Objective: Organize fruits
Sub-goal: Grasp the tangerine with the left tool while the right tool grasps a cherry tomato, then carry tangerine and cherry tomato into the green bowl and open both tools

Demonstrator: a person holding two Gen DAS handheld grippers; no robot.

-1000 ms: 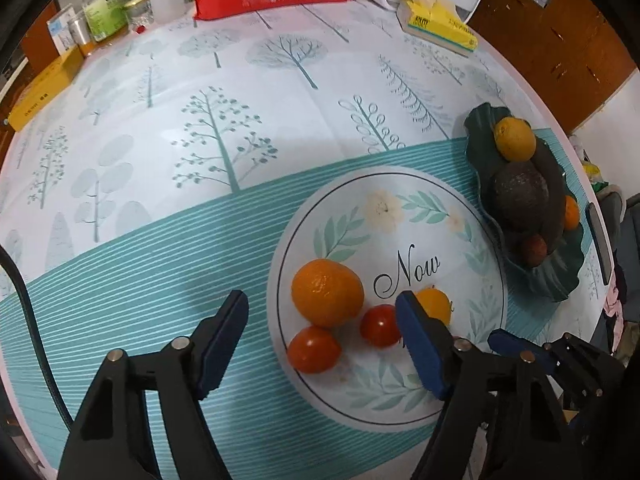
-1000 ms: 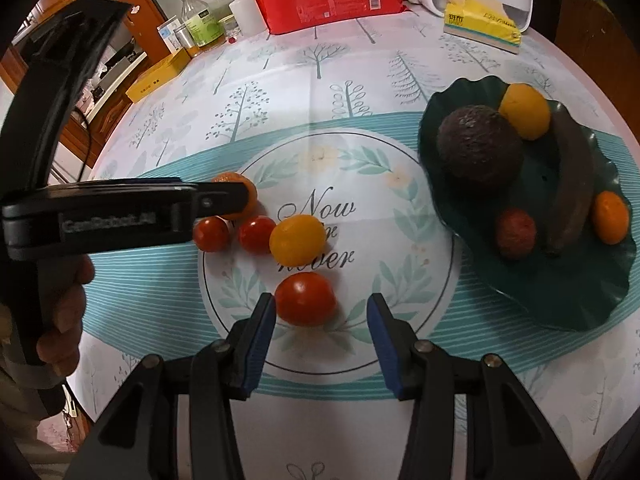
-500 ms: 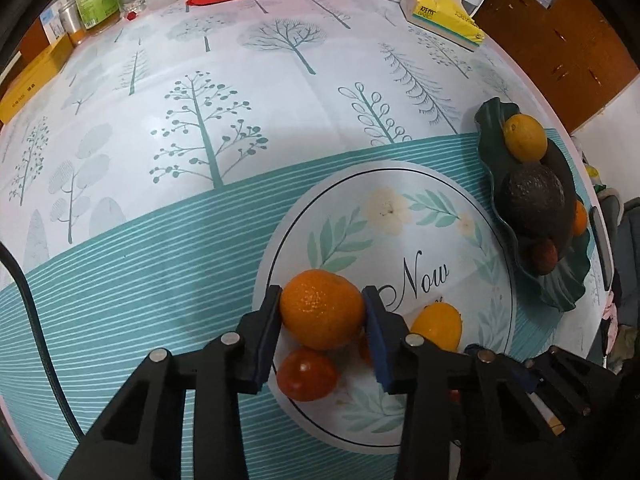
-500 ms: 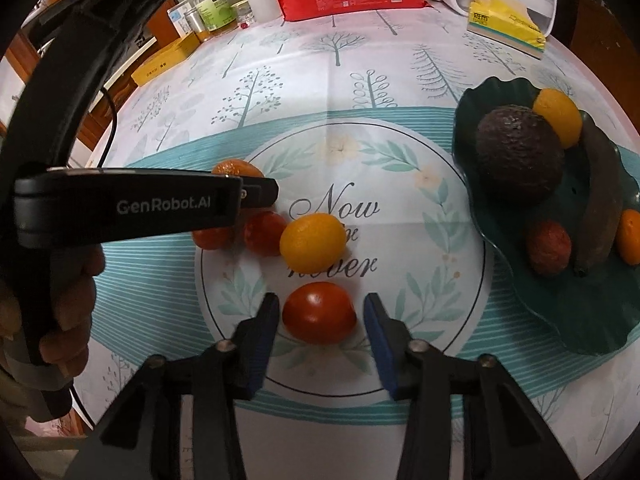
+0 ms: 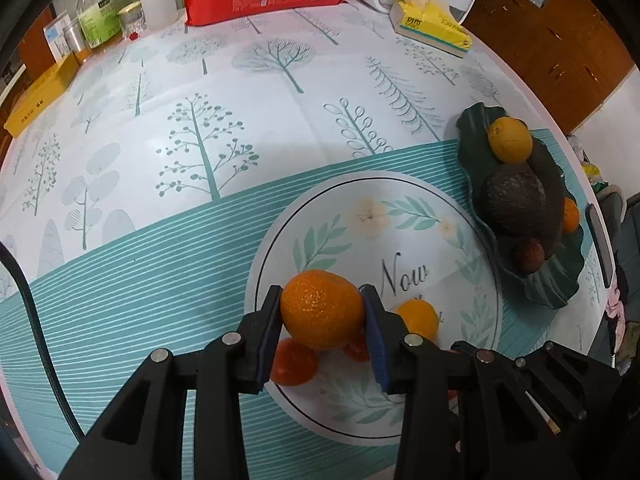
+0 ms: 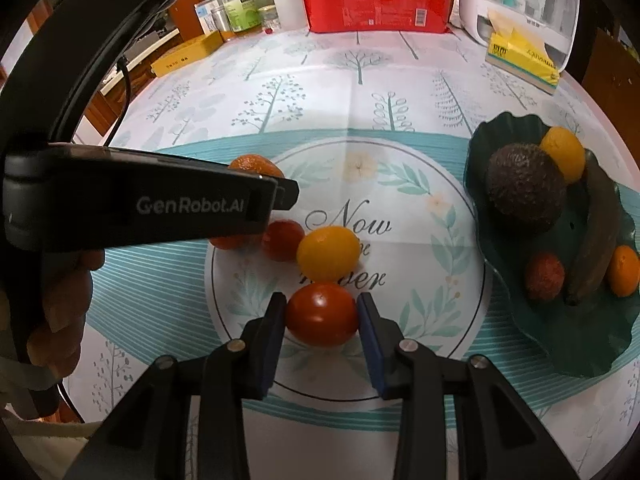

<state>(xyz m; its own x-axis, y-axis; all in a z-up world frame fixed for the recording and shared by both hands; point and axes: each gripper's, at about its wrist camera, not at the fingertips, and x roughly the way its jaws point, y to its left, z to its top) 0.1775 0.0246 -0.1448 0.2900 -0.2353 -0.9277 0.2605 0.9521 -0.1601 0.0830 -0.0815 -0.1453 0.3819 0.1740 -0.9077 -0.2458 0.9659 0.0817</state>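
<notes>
While your left tool [image 5: 322, 322] has its pads clamped on the orange mandarin [image 5: 322, 309], lift it straight up first, because two small red tomatoes [image 5: 294, 360] sit just beneath and beside it on the printed circle of the tabletop [image 5: 200, 240] and a sideways drag would roll them; then carry it across to the dark green leaf dish [image 5: 472, 148] and aim for the free patch of dish at the near end, clear of the avocado [image 5: 512, 200] and the yellow citrus [image 5: 510, 140]. In the right wrist view, your right tool [image 6: 322, 320] is closing on the larger red tomato [image 6: 322, 314], pads at both its sides; squeeze only until it stops slipping, since it will likely bruise. The yellow fruit [image 6: 328, 254] lies just behind it, so raise before you swing toward the dish [image 6: 592, 344], and set it down near the front rim, away from the banana [image 6: 596, 236].
</notes>
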